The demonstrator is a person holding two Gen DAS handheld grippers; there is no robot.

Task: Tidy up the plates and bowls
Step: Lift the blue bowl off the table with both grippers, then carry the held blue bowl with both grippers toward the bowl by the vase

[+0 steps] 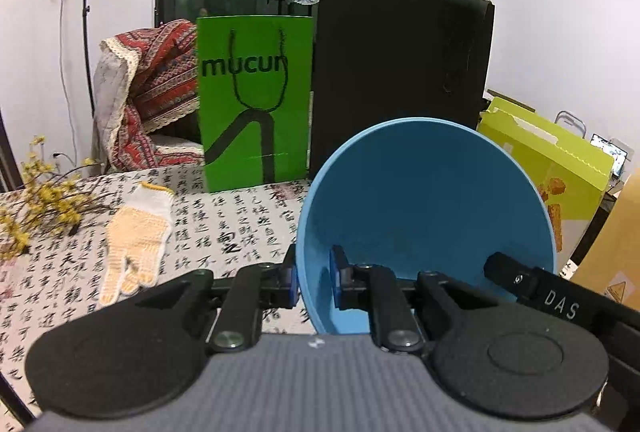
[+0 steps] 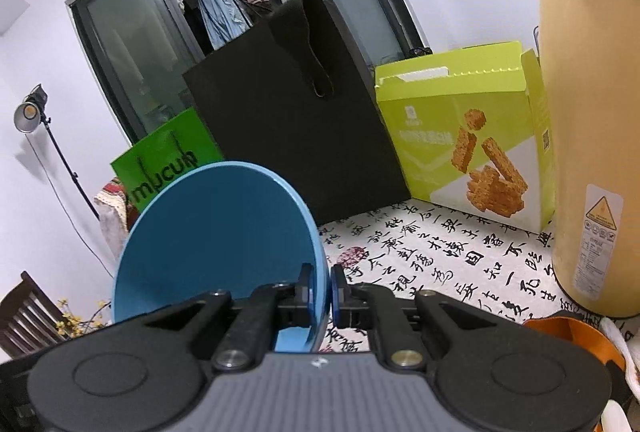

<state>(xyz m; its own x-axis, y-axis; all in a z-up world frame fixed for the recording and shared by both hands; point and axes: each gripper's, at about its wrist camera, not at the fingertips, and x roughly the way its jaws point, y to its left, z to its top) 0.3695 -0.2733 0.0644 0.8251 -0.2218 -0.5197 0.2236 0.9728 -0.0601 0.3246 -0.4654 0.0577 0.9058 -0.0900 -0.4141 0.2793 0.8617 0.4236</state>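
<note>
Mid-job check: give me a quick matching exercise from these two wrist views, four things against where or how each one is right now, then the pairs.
Things:
1. blue bowl
2. knitted glove
3. green paper bag
4. yellow-green snack box

Places or states:
A. standing upright on the table beside the black bag
B. lying flat on the calligraphy tablecloth
C. rim pinched by both the left gripper and the right gripper
D. standing with its top flap open, next to the tall tan cylinder

Pairs: 1-C, 2-B, 3-A, 4-D
</note>
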